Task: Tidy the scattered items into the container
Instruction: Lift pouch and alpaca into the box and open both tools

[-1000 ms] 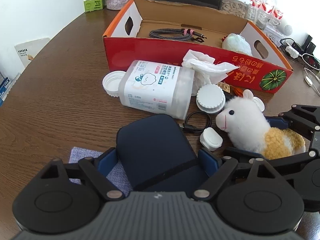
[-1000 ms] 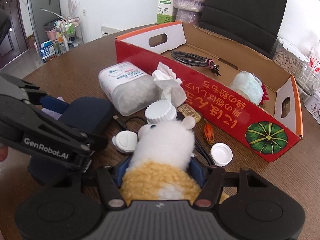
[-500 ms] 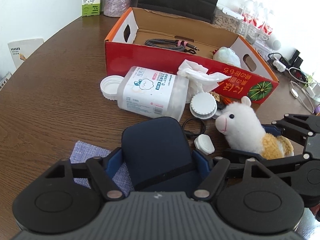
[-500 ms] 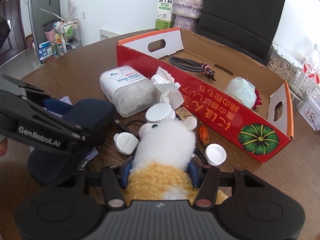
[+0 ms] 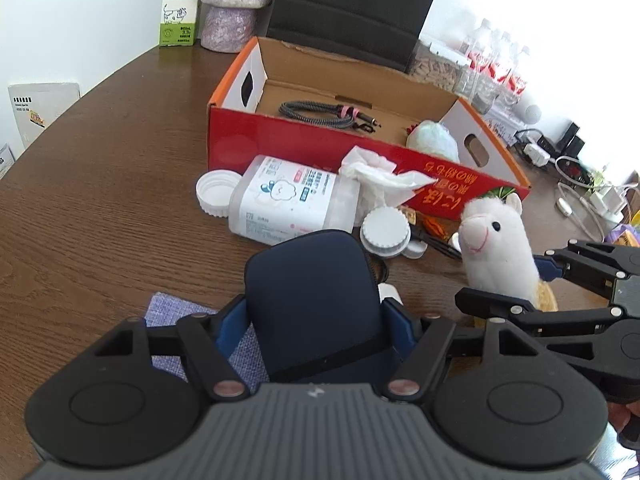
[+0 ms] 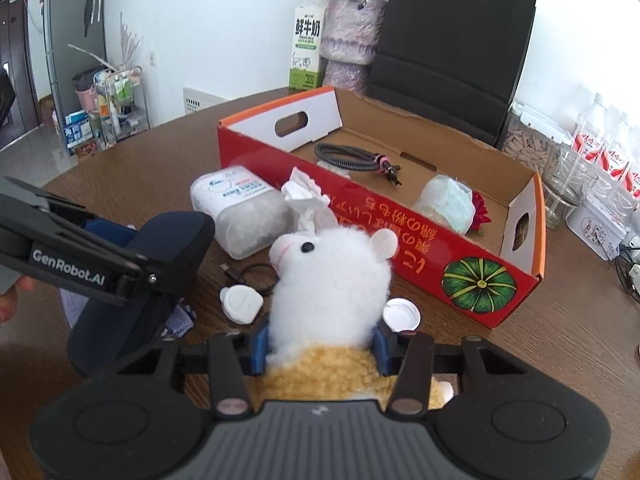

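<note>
My left gripper (image 5: pixel 314 320) has its jaws closing on a navy blue case (image 5: pixel 312 280); the blue pads press both its sides and hold it just above a lilac cloth (image 5: pixel 172 312). My right gripper (image 6: pixel 320 344) is also closing, its pads squeezing a white and tan plush alpaca (image 6: pixel 328 280), lifted with its head towards the box. The red cardboard box (image 5: pixel 304 140) stands open behind, holding a braided cable (image 5: pixel 320 114) and a pale bundle (image 5: pixel 434 140). A wipes jar (image 5: pixel 288 200) lies on its side, with crumpled tissue (image 5: pixel 380 176) and white lids (image 5: pixel 386 232) before the box.
A small white plug (image 6: pixel 240 304), a black cable loop (image 6: pixel 256 276) and a white cap (image 6: pixel 400 314) lie under the alpaca. A milk carton (image 5: pixel 180 4), a black paper bag (image 6: pixel 452 40) and water bottles (image 5: pixel 496 68) stand behind the box. Chargers and cords (image 5: pixel 576 184) lie at the far right.
Both grippers have risen a little with their loads and their jaws have narrowed. The alpaca has come up off the table and the case stands higher over the cloth.
</note>
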Action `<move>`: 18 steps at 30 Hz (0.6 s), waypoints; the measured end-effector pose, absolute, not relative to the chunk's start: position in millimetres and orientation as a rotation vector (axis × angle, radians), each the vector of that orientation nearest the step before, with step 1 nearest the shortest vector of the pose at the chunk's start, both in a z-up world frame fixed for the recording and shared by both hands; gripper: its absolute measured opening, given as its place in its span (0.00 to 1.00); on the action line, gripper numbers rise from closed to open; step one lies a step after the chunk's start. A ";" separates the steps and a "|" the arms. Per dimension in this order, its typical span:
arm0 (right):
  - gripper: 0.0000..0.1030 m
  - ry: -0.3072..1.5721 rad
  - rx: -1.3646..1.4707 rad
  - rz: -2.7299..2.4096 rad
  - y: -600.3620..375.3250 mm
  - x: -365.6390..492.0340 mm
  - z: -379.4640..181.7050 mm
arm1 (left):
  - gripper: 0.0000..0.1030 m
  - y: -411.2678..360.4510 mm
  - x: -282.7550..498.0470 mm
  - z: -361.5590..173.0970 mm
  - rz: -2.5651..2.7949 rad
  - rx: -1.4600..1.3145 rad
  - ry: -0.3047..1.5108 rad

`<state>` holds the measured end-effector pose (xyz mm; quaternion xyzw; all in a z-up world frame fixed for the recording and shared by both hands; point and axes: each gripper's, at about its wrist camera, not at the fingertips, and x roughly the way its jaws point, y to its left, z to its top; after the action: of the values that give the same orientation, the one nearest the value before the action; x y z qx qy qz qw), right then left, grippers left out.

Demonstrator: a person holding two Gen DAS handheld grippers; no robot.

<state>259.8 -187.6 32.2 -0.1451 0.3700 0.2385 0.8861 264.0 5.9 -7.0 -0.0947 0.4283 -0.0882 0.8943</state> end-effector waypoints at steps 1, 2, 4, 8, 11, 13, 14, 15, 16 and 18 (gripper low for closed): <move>0.44 0.759 -0.296 0.498 -188.2 257.6 34.3 | 0.70 7.4 262.3 -4.8 -0.185 -0.206 0.876; 0.44 0.748 -0.289 0.500 -188.8 254.9 36.4 | 0.70 8.6 260.7 -2.5 -0.188 -0.214 0.864; 0.43 0.725 -0.274 0.501 -189.7 249.6 40.5 | 0.69 10.4 257.3 2.6 -0.193 -0.226 0.835; 0.43 0.684 -0.240 0.491 -194.3 240.6 48.3 | 0.68 15.4 250.4 10.8 -0.207 -0.260 0.777; 0.43 0.646 -0.205 0.478 -199.4 234.6 55.5 | 0.67 16.7 241.6 19.0 -0.218 -0.268 0.720; 0.43 0.621 -0.178 0.466 -203.1 230.9 61.0 | 0.67 18.5 235.9 25.2 -0.228 -0.277 0.683; 0.43 0.611 -0.164 0.460 -205.0 229.7 63.4 | 0.66 19.6 233.4 28.3 -0.234 -0.284 0.667; 0.43 0.601 -0.150 0.455 -207.2 228.8 66.0 | 0.66 20.4 231.5 31.2 -0.239 -0.289 0.654; 0.43 0.592 -0.139 0.451 -208.6 227.8 68.3 | 0.66 21.3 230.0 34.0 -0.241 -0.292 0.645; 0.43 0.575 -0.126 0.443 -210.5 226.2 73.5 | 0.66 23.3 228.1 39.3 -0.248 -0.299 0.627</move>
<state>226.2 -210.5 73.5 -0.0616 0.2810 0.2165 0.9329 228.1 23.3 39.3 -0.1463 0.3062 -0.1212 0.9328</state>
